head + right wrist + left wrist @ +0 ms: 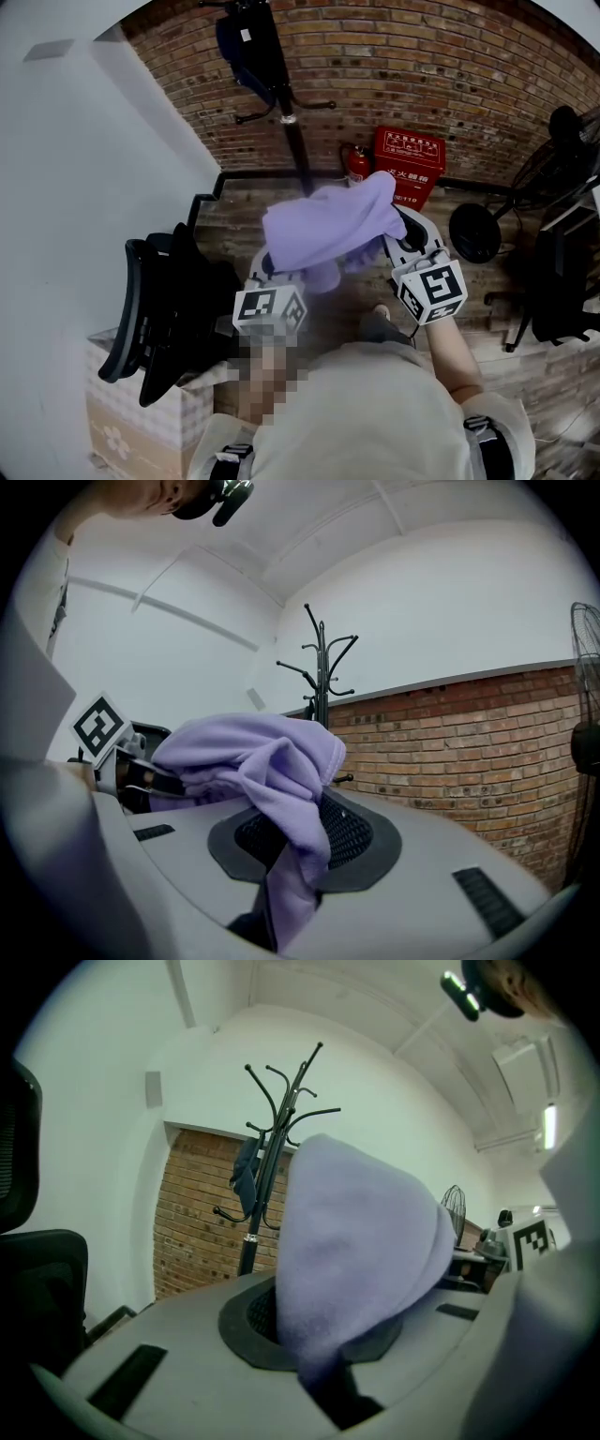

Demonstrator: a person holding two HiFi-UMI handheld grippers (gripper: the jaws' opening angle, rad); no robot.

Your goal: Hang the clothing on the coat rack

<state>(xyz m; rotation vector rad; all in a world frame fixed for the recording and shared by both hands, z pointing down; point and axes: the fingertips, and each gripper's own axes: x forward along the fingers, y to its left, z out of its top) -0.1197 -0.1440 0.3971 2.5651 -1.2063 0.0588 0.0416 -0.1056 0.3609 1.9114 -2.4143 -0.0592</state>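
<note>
A lilac garment (328,225) hangs bunched between my two grippers at chest height. My left gripper (274,267) is shut on its left end, and the cloth (356,1241) rises out of the jaws and hides them. My right gripper (401,228) is shut on the right end, where a fold (272,789) runs down into the jaws. The black coat rack (291,112) stands ahead against the brick wall, a short way beyond the garment. A dark blue garment (239,52) hangs on one of its hooks. Both gripper views show the rack's upper hooks (281,1119) (323,663) bare.
A red fire-equipment box (410,164) and an extinguisher (356,164) sit at the wall right of the rack. A black office chair (159,309) and a cardboard box (117,422) are close on my left. A floor fan (473,232) and dark furniture (562,272) stand at right.
</note>
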